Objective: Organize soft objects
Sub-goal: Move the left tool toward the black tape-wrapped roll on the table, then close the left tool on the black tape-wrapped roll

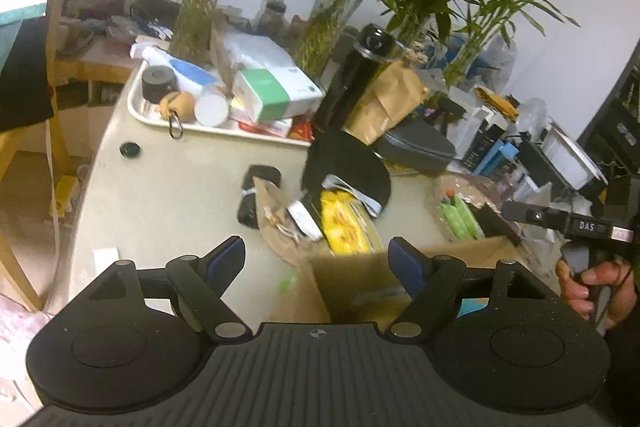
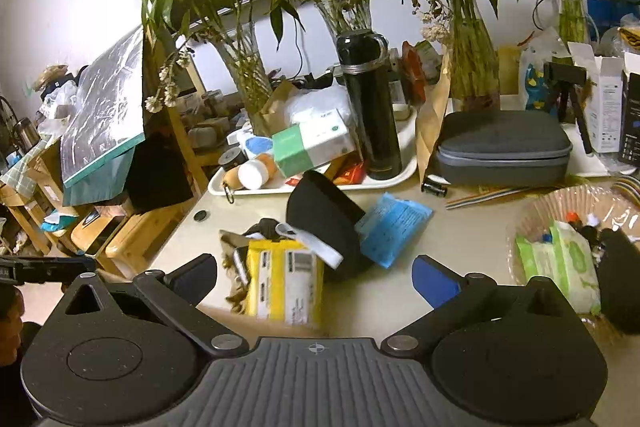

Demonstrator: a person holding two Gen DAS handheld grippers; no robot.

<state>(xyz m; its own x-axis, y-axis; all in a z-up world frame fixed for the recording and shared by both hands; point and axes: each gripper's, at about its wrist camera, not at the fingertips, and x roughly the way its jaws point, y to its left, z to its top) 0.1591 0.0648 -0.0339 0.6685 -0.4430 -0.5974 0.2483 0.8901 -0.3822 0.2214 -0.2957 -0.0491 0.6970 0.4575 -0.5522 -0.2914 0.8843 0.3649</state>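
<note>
A pile of soft things lies mid-table: a yellow packet (image 1: 348,223) (image 2: 286,279), a black cap (image 1: 344,167) (image 2: 324,215), a blue tissue pack (image 2: 394,227), a brown cloth pouch (image 1: 276,223) and a black roll (image 1: 256,195). A cardboard box (image 1: 360,279) stands at the near edge. My left gripper (image 1: 316,259) is open and empty above the box, just short of the pile. My right gripper (image 2: 320,275) is open and empty over the yellow packet. It also shows in the left wrist view (image 1: 576,223), held by a hand.
A white tray (image 1: 168,119) (image 2: 304,189) holds a black flask (image 2: 370,107), a green-white box (image 2: 312,143) and small items. Glass vases with bamboo (image 2: 472,67) line the back. A grey case (image 2: 504,147) sits right. A clear bag of green wipes (image 2: 560,259) lies at right.
</note>
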